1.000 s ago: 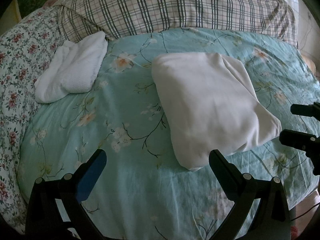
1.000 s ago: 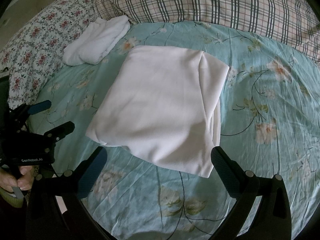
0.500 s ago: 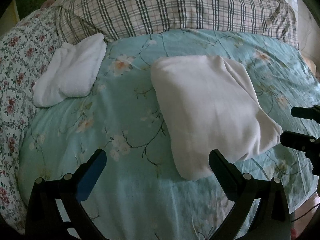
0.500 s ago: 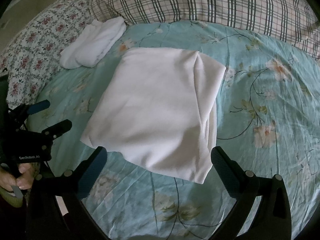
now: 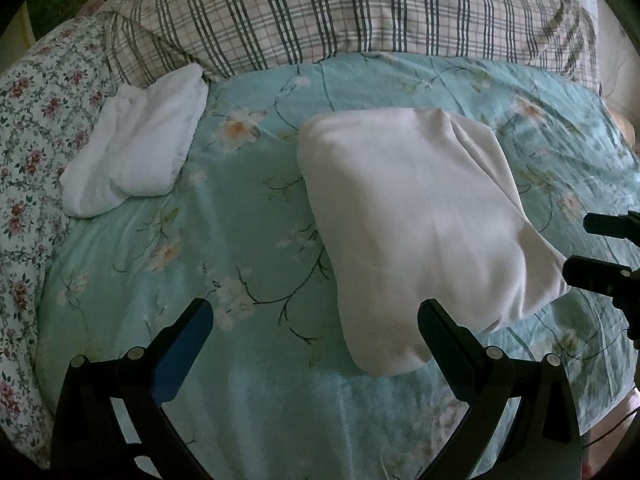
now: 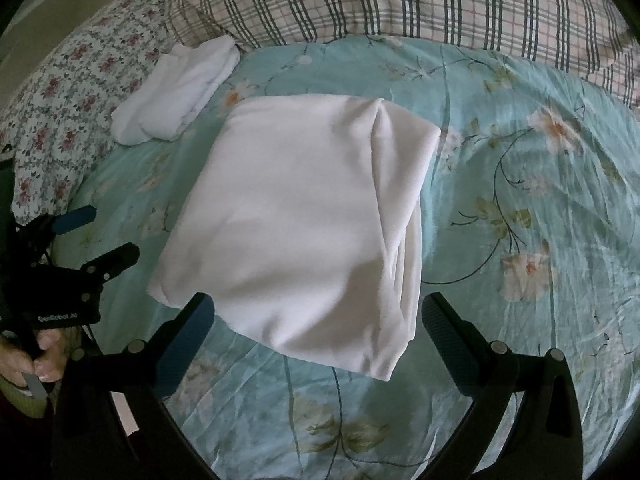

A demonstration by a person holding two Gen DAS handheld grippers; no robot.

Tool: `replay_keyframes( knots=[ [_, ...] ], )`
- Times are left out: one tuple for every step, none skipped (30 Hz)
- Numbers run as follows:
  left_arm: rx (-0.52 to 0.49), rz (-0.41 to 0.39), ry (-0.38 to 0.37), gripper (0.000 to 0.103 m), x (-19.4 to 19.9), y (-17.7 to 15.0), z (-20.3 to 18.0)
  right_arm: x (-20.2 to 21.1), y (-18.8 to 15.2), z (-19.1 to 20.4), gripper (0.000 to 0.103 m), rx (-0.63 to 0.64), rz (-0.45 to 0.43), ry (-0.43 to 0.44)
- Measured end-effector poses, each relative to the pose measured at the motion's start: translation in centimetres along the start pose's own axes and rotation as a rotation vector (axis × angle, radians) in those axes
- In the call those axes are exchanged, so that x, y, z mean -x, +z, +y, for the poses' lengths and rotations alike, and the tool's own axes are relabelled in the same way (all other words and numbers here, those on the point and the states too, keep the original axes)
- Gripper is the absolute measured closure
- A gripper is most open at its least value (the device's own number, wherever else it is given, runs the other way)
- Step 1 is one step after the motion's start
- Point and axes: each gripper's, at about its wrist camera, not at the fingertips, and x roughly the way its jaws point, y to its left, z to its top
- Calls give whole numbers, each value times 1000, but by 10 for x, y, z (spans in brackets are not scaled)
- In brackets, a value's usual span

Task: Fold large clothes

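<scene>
A large white garment (image 5: 416, 224) lies folded into a thick rectangle on the teal floral bedspread (image 5: 240, 240); it also shows in the right wrist view (image 6: 296, 224). My left gripper (image 5: 316, 316) is open and empty, just near of the garment's near left corner. My right gripper (image 6: 316, 312) is open and empty, over the garment's near edge. The right gripper's fingers (image 5: 600, 276) show at the left view's right edge, beside the garment's corner. The left gripper (image 6: 96, 240) shows at the right view's left edge.
A smaller folded white cloth (image 5: 136, 152) lies at the far left of the bedspread, also in the right wrist view (image 6: 180, 92). A plaid pillow (image 5: 340, 16) lies along the back. A floral sheet (image 5: 28, 128) covers the left side.
Both grippers have moved a little closer to the folded garment. Both stay open and empty. The garment has not changed shape.
</scene>
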Motion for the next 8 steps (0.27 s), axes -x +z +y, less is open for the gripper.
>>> replay_keyframes(
  knots=[
    [3,-2,-5,1,0,0,0,-1,0,-1,0,-3,1,3],
    [5,-5,-7,1,0,0,0,-2,1,-2,0,-4,3,5],
    [6,-6,-7,1,-1,1,0,-4,1,-2,0,-6,5,7],
    [6,-4,-6,1,-1,1,-1,-6,1,-2,0,-6,8,11],
    [7,-4,-5,1,-2,1,-2,-7,1,-2,0,-7,9,13],
    [8,-5,-6,1,-2,2,-2,-8,1,-3,0,-8,10,16],
    [11,-3,-10,1,-3,2,-3,-10,2,-3,0,-9,11,20],
    [15,-4,-15,1,-3,2,-3,-11,2,-4,0,-11,11,22]
  ],
)
